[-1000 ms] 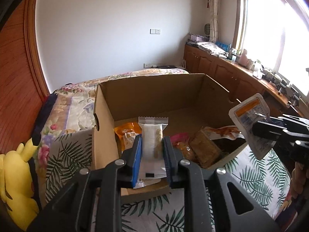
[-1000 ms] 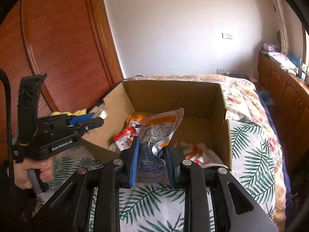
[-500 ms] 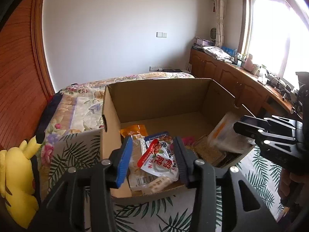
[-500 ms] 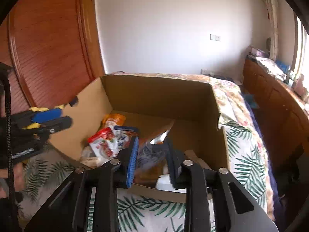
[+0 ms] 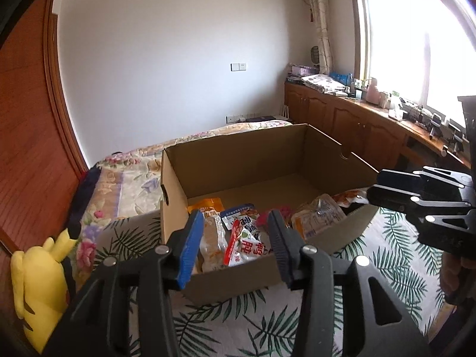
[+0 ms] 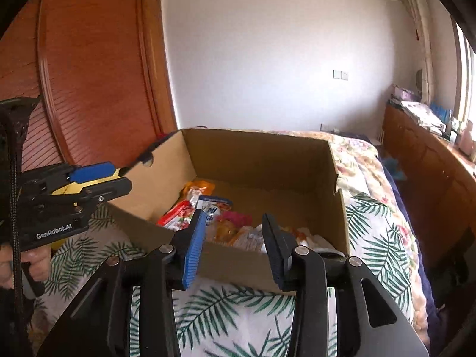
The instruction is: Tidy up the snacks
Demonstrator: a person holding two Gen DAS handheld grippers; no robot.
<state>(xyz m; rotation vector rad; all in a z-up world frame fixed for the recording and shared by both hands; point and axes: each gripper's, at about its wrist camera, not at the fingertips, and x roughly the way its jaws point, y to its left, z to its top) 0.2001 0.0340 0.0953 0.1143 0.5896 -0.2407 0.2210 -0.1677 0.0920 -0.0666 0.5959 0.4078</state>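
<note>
An open cardboard box (image 5: 238, 154) (image 6: 261, 154) sits on the bed. Several snack packets lie in its near half: a red and white packet (image 5: 242, 247) (image 6: 175, 217), a clear packet (image 5: 212, 238), an orange packet (image 5: 208, 203) (image 6: 197, 186), a blue-topped packet (image 5: 238, 212) (image 6: 212, 202) and a clear pouch (image 5: 319, 215). My left gripper (image 5: 235, 248) is open and empty just before the box's near wall. My right gripper (image 6: 233, 245) is open and empty at the box's near wall. Each gripper shows in the other's view, the right (image 5: 416, 202) and the left (image 6: 74, 184).
The bed has a palm-leaf cover (image 5: 253, 321) (image 6: 377, 238) and a floral quilt (image 5: 131, 178). A yellow plush toy (image 5: 38, 273) lies at the bed's left edge by the wooden wardrobe (image 6: 89, 74). Wooden cabinets with clutter (image 5: 357, 125) run under the window on the right.
Both grippers opened and let their packets fall into the box: the left its white strip packet, the right its clear pouch. Both have drawn back from the box.
</note>
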